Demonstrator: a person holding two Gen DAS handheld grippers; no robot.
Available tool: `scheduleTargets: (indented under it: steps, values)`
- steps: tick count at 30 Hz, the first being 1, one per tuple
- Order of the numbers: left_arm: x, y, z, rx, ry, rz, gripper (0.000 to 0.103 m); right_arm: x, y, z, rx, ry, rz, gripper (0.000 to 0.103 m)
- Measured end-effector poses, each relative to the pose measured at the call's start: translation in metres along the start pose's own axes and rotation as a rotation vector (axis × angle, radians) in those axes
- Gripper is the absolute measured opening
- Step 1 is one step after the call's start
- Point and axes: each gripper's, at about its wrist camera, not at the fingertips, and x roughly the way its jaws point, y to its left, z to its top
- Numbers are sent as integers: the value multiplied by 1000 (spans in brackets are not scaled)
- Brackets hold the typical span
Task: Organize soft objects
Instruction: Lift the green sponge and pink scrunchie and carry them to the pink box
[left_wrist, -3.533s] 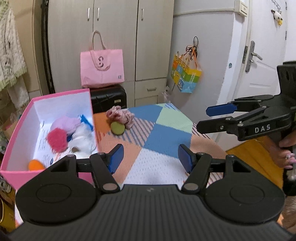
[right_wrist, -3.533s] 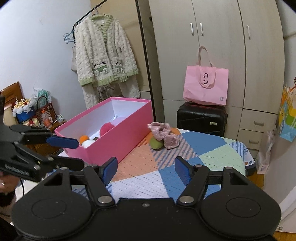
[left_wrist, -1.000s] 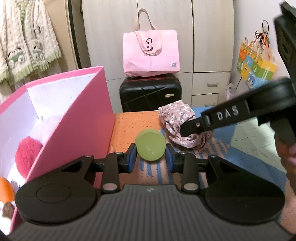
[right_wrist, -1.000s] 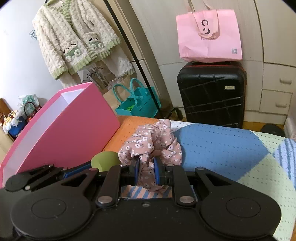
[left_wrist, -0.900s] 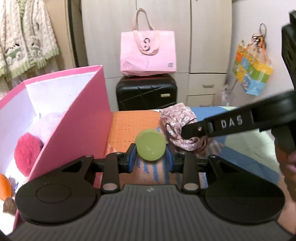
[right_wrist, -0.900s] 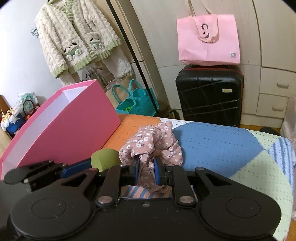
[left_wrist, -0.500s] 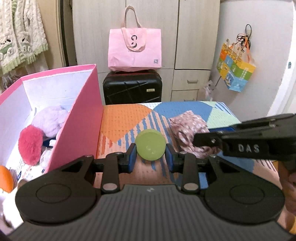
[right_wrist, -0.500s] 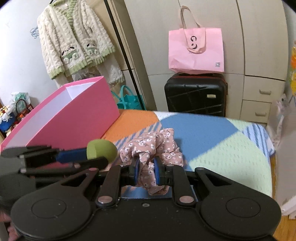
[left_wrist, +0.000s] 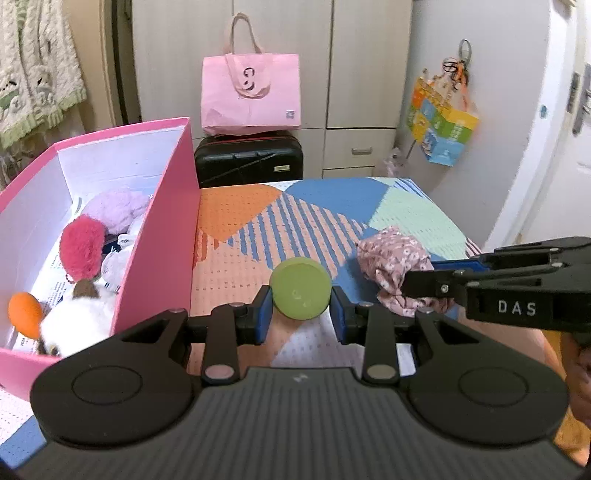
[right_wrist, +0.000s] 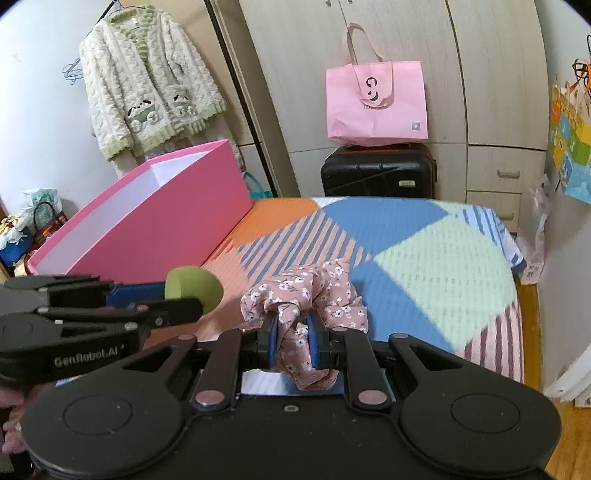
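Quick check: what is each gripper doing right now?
Left gripper: shut on the green puff.
Right gripper: shut on the floral scrunchie.

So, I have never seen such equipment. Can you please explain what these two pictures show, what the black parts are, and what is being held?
There is no robot: a person holds a hand tool with two fingers in each hand, and each tool carries a camera looking forward along them. In the left tool's view, the left gripper is shut on a green sponge ball. In the right tool's view, the right gripper is shut on a floral scrunchie. Below lies a patchwork cloth, with a pink box of plush toys standing on it.
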Motion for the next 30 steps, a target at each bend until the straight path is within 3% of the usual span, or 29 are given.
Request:
scheduleTargets:
  steps: [6, 11, 24, 26, 30]
  values:
    - [-17, -2, -14, 39, 47, -49, 32, -17, 18, -23, -7, -8, 7, 20]
    - [-39, -5, -27, 61, 69, -141, 32, -31, 35, -31, -34, 20, 46, 20]
    - [-88, 45, -51, 29, 169, -189, 32, -53, 84, -28, -118, 78, 198, 17]
    - [-88, 55, -53, 5, 176, -179, 32, -50, 92, -26, -145, 75, 192, 13]
    - [-89, 65, -57, -4, 138, -158, 32, -36, 102, -36, -202, 72, 94, 16]
